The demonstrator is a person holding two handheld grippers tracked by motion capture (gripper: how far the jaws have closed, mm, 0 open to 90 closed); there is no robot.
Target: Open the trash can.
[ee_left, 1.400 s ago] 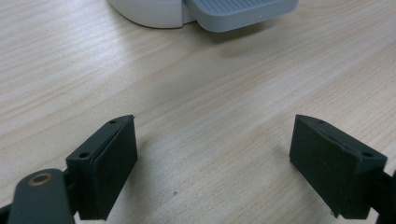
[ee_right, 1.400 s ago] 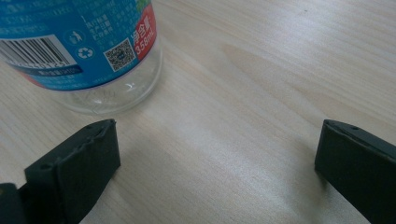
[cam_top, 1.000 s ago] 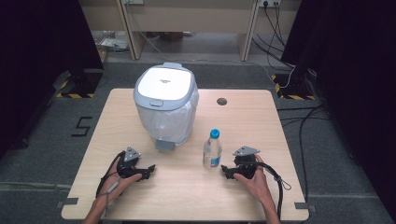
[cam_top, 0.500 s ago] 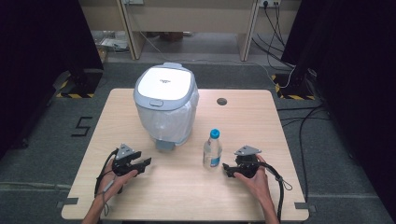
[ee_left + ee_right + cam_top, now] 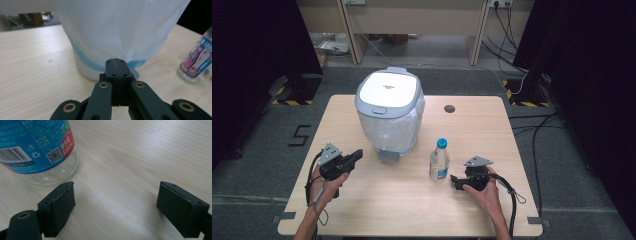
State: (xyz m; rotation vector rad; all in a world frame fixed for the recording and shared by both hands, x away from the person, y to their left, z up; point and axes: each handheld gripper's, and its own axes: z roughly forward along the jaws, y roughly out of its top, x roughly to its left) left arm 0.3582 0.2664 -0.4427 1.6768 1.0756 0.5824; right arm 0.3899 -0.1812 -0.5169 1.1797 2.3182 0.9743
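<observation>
Left gripper (image 5: pixel 354 156): jaws pressed flat together, nothing between them (they have just been closing). It is held above the table (image 5: pixel 362 210), aimed at the lower part of the bin (image 5: pixel 388 117). In the left gripper view the joined tips (image 5: pixel 116 72) sit in front of the bin's translucent bag liner (image 5: pixel 120 30), near its base; a gap of bare wood lies between tips and bin.

Right gripper (image 5: pixel 455 181): jaws spread wide, empty, resting low on the table near its front edge. The water bottle (image 5: pixel 439 160) stands upright just to that gripper's left, blue cap on, between the bin and the right hand (image 5: pixel 484 192). In the right gripper view the bottle (image 5: pixel 37 150) stands just beyond 1 pad (image 5: pixel 58 207), not touching it, outside the gap.

Bin: lid shut, standing mid-table, well apart from both hands.
</observation>
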